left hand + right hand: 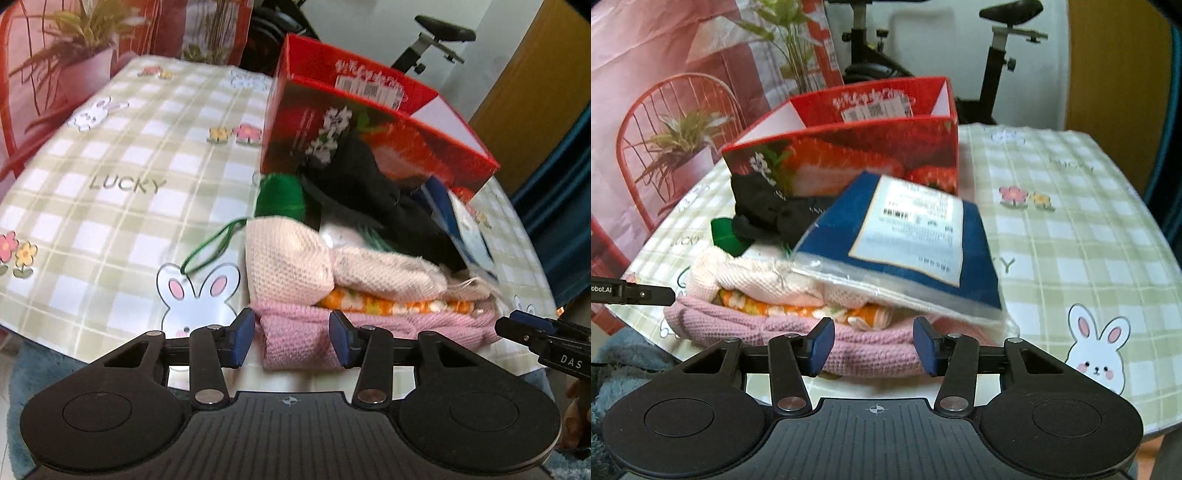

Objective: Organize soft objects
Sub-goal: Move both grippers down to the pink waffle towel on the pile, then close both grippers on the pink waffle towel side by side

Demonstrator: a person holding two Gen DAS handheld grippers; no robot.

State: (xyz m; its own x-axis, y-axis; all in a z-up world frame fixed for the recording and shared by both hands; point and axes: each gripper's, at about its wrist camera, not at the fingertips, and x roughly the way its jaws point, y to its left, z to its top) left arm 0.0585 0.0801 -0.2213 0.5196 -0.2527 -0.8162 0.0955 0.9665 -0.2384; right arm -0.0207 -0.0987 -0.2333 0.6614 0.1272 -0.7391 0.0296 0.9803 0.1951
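A pile of soft things lies on the checked tablecloth (110, 155). At the bottom is a pink knit cloth (406, 325), with an orange floral cloth (391, 305) and a cream knit piece (288, 262) on top of it. A blue packet in a clear bag (912, 236), a black cloth (362, 184) and a green knit item (280, 195) lean on the pile. My left gripper (291, 341) holds the pink cloth's left end between its pads. My right gripper (873, 345) holds the same cloth (738, 321) further right.
An open red box printed with strawberries (369, 88) stands just behind the pile. A green loop of yarn (210, 247) trails left on the table. An exercise bike (997, 55) and a printed backdrop (683, 74) stand beyond the table's far edge.
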